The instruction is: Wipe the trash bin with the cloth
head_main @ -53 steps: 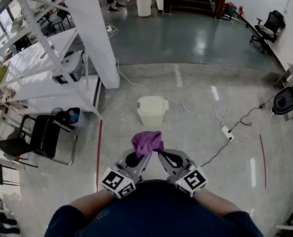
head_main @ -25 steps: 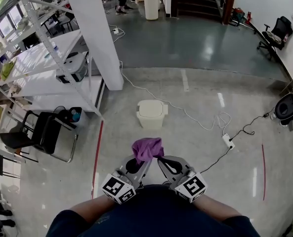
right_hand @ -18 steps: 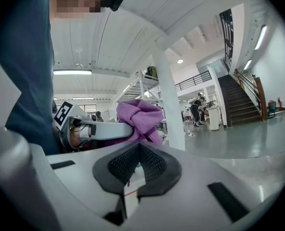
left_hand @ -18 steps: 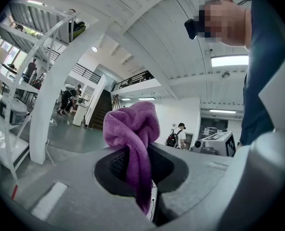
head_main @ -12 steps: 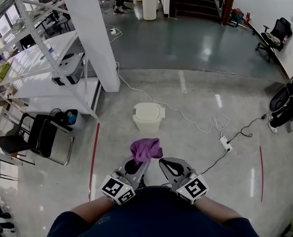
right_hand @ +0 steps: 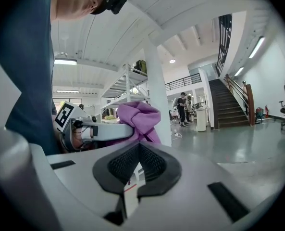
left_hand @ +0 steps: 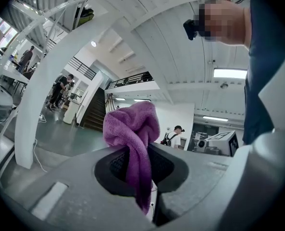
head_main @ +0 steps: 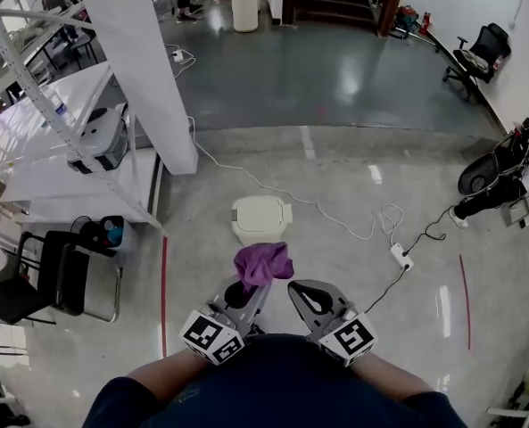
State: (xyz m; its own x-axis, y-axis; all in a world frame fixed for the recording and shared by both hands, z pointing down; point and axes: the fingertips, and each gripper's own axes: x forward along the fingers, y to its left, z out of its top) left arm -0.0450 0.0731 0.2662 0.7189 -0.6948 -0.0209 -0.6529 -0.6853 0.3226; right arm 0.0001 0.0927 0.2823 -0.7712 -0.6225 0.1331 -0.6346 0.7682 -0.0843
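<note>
A small cream trash bin (head_main: 260,218) with its lid down stands on the concrete floor ahead of me. My left gripper (head_main: 243,291) is shut on a purple cloth (head_main: 262,263), which bunches above its jaws and hangs just short of the bin. In the left gripper view the cloth (left_hand: 132,129) is pinched between the pads, with a tail hanging down. My right gripper (head_main: 307,298) sits beside it, shut and holding nothing. From the right gripper view (right_hand: 138,165), the cloth (right_hand: 138,118) and left gripper (right_hand: 92,131) show to the left.
A white pillar (head_main: 135,69) and white metal shelving (head_main: 41,141) stand at the left, with a black chair (head_main: 41,279) below them. A white cable and power strip (head_main: 398,257) lie right of the bin. Red floor lines (head_main: 163,292) run on both sides. People stand far back.
The view has shifted as the person walks: the bin has drawn a little closer to the grippers. Both grippers keep their pose, the cloth still held in the left.
</note>
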